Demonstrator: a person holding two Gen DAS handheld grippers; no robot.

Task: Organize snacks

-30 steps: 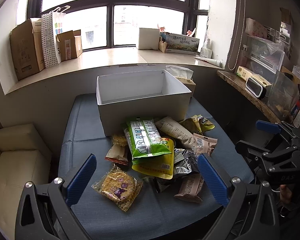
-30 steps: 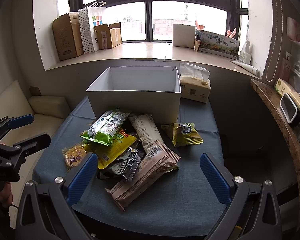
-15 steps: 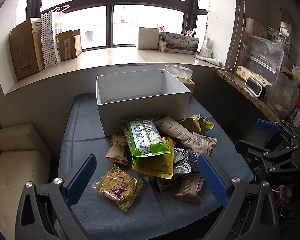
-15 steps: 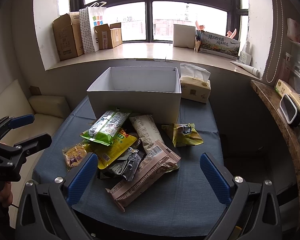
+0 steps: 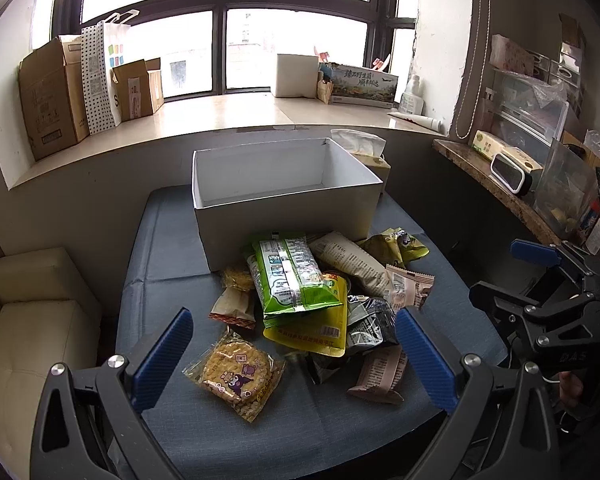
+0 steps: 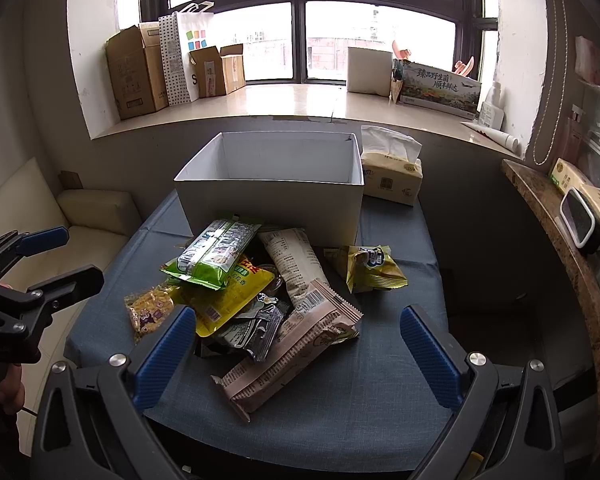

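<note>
A pile of snack packets lies on the blue table (image 5: 172, 248) in front of an empty white box (image 5: 284, 196). It holds a green bag (image 5: 292, 276) on a yellow bag (image 5: 320, 328), a round cookie packet (image 5: 236, 372), a brown bar (image 6: 292, 344) and a small yellow chip bag (image 6: 374, 268). My left gripper (image 5: 296, 356) is open and empty, held back from the near side of the pile. My right gripper (image 6: 296, 356) is open and empty, also short of the pile. The box also shows in the right wrist view (image 6: 272, 196).
A tissue box (image 6: 392, 176) stands right of the white box. A cream sofa (image 5: 24, 312) is to the left. A wooden shelf (image 5: 500, 188) with a white clock runs along the right. Cardboard boxes (image 5: 52, 96) stand on the window sill.
</note>
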